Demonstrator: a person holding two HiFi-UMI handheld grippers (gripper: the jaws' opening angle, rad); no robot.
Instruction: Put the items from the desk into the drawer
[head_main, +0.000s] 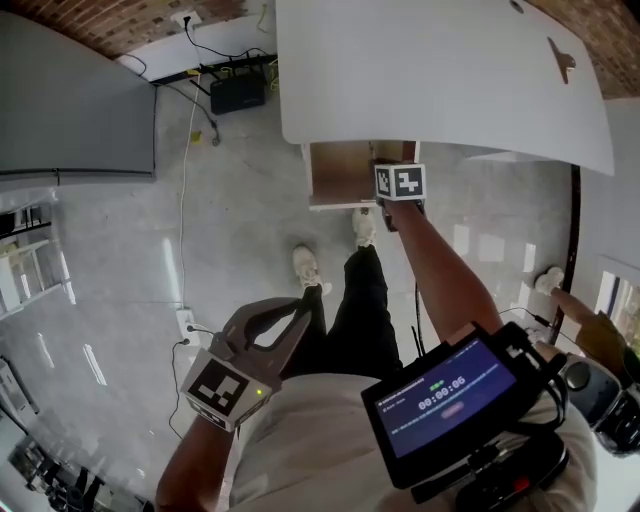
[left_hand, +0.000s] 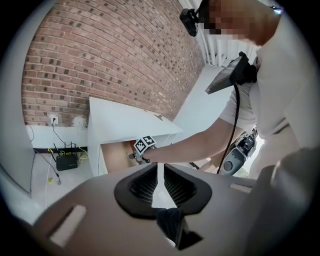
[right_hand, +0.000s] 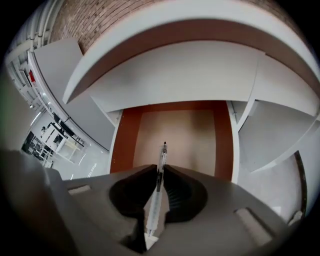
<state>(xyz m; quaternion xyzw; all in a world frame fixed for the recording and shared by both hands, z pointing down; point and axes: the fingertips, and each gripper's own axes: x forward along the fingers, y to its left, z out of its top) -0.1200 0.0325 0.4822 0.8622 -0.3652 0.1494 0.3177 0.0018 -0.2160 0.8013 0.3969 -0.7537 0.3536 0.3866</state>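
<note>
Pinching a light, stiff, likely slippery pen (right_hand: 163, 152) by its barrel, the right tongs (right_hand: 161, 171) hover above the open drawer (right_hand: 123, 135); the left tongs (left_hand: 158, 172) sit pressed together, empty.

In the head view the drawer (head_main: 340, 172) is mostly hidden under the desk (head_main: 440, 70). The pen (right_hand: 159, 180) and the jaws of the right gripper (head_main: 399, 192) are covered by its cube. A brown speck (head_main: 561, 60) at the far right cannot be identified.
</note>
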